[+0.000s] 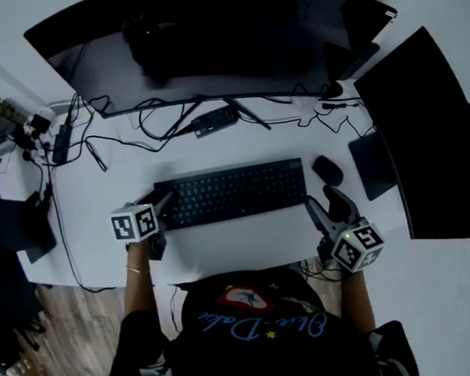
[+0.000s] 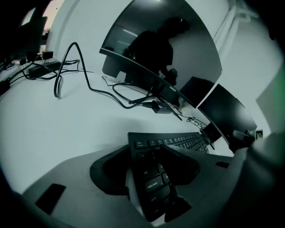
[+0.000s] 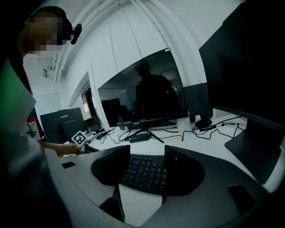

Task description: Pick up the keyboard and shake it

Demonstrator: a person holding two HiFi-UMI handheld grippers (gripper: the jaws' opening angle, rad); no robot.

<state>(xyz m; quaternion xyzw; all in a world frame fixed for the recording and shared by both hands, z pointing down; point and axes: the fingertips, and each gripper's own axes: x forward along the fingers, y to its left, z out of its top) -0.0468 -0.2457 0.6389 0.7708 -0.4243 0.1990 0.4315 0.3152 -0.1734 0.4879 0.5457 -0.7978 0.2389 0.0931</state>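
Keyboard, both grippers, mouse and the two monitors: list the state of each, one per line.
keyboard: flat on the desk, left end gripped.
left gripper: shut on the keyboard's left end.
right gripper: open, empty, short of the keyboard's right end.
mouse: resting on the desk, untouched.
curved monitor: screen dark.
side monitor: screen dark.

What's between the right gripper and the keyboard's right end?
Nothing visible. The right gripper has its jaws open and they frame the keyboard, with only bare desk before it. The mouse sits just right of that end, beside the path rather than across it.
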